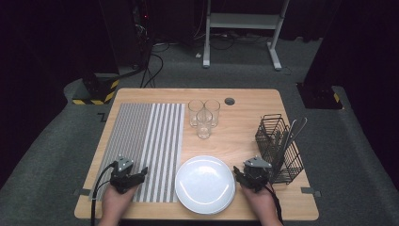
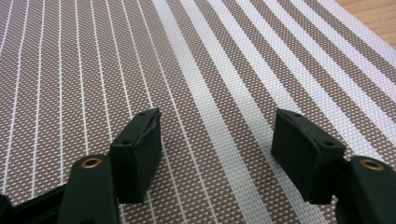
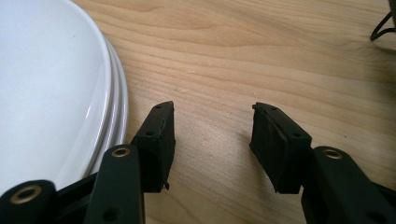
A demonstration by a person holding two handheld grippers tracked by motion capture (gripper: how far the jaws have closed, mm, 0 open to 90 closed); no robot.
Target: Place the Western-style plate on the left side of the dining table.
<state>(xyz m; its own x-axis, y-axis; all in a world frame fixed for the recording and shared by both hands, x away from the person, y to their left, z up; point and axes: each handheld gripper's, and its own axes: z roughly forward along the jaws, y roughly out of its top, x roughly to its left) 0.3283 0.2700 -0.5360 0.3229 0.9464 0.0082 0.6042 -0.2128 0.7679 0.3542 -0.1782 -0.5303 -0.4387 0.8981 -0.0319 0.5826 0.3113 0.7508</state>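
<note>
Plates (image 3: 51, 88) just left of right gripper (image 3: 212, 126), jaws apart on nothing

Table count from my station: mats, glasses, plates, basket, grippers.

I count one rectangular light wooden table (image 1: 244, 99) with one round dark grommet (image 1: 229, 101) near its far edge. On it I see one woven grey-and-white striped placemat (image 1: 141, 146). I count three clear drinking glasses (image 1: 203, 117) clustered together. The round white ceramic plates (image 1: 205, 183) look like a single disc from above, but in the right gripper view I make out three stacked rims, so I put it at three. There is one black wire cutlery basket (image 1: 277, 148); I see metal utensil handles (image 1: 294, 129) in it but cannot count them. I count two black two-jaw grippers: the left gripper (image 1: 141, 173) and the right gripper (image 1: 238, 175).
</note>
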